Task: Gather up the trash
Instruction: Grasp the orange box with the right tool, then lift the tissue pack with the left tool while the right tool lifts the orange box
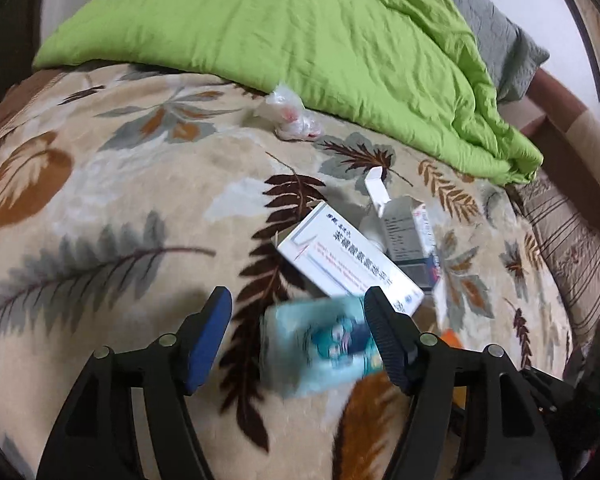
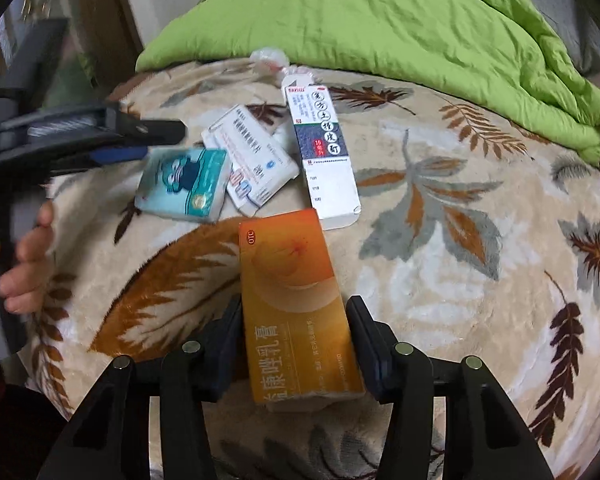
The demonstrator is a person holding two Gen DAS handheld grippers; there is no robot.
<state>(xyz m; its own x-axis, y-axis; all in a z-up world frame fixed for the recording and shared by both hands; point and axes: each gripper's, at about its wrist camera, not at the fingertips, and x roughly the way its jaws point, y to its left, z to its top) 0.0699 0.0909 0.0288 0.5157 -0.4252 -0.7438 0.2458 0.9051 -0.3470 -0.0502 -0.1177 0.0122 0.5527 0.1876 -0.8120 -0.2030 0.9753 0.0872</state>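
Observation:
On the leaf-patterned blanket (image 2: 440,272) lie several medicine boxes. An orange box (image 2: 296,300) sits lengthwise between the fingers of my right gripper (image 2: 295,302), and both pads press on its long sides. A blurred teal box (image 1: 320,348) lies between the fingers of my left gripper (image 1: 296,296); it is against the right finger with a gap to the blue left pad, so the jaws stand open. The right wrist view shows the teal box (image 2: 184,184) flat on the blanket under the left gripper (image 2: 156,140). A white box (image 1: 340,260) and a tall white and blue box (image 2: 324,148) lie just beyond.
A crumpled clear plastic wrapper (image 1: 288,116) lies at the edge of a green quilt (image 1: 300,32) bunched across the back of the bed. A person's hand (image 2: 24,264) holds the left gripper's handle at the left. The bed edge and wooden frame (image 1: 556,120) run along the right.

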